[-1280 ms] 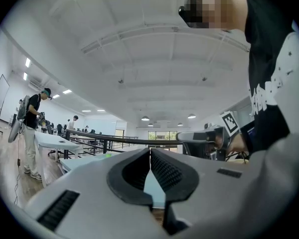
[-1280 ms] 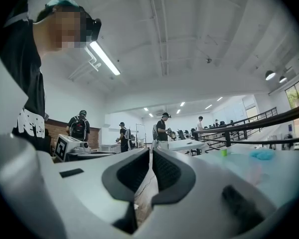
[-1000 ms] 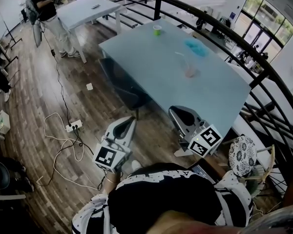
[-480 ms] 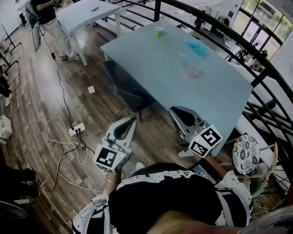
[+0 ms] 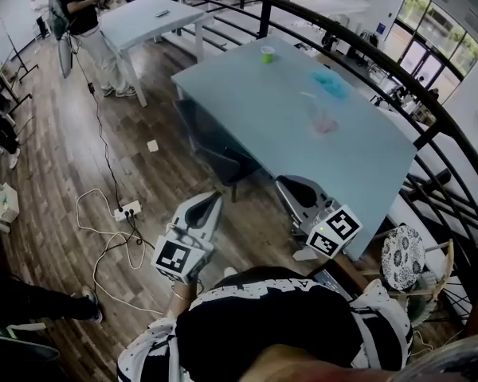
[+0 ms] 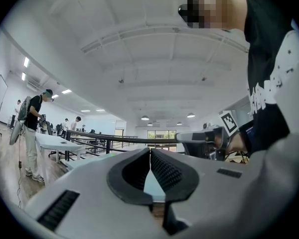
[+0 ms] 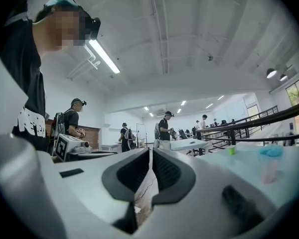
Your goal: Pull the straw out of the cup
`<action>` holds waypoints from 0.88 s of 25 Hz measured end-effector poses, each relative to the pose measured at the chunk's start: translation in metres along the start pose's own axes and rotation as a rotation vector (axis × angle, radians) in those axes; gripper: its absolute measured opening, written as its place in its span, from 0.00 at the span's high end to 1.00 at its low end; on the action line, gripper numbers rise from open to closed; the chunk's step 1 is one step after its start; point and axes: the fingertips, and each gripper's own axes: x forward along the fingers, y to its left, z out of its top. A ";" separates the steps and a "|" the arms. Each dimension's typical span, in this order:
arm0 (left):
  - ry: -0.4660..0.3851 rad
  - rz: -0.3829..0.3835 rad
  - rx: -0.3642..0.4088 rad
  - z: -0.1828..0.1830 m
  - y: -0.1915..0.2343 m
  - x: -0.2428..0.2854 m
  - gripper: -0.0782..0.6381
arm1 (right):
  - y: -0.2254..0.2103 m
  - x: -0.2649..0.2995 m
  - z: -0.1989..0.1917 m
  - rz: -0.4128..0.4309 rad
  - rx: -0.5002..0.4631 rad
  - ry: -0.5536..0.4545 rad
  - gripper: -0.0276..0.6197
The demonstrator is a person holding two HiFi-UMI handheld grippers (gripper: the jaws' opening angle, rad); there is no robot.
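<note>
A clear cup [image 5: 325, 124] with a pale straw [image 5: 312, 103] leaning out of it stands on the pale blue table [image 5: 271, 110], well ahead of both grippers. In the right gripper view the cup [image 7: 268, 170] shows at the far right. My left gripper [image 5: 211, 203] is held low in front of the person, off the table's near edge, jaws shut with nothing between them. My right gripper [image 5: 291, 188] hangs beside it near the table's near corner, also shut and empty.
A small green cup [image 5: 267, 53] and a blue crumpled thing [image 5: 331, 84] lie farther back on the table. A dark chair [image 5: 215, 150] stands at the table's left side. Cables and a power strip [image 5: 127, 208] lie on the wood floor. A black railing [image 5: 430, 110] runs behind. A person [image 5: 84, 22] stands by another table.
The view has shifted slightly: the table and cup sit a little farther right and lower in the head view. Both grippers keep their place and stay shut.
</note>
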 end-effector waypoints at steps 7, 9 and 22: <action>0.000 -0.004 0.012 0.001 0.012 -0.003 0.87 | 0.000 0.010 0.000 -0.007 -0.008 -0.004 0.91; -0.008 -0.005 0.011 0.002 0.014 -0.003 0.87 | 0.003 0.012 0.001 -0.005 -0.010 -0.002 0.91; -0.008 -0.015 -0.037 -0.012 0.009 -0.013 0.87 | 0.015 0.011 -0.007 -0.006 -0.023 0.047 0.91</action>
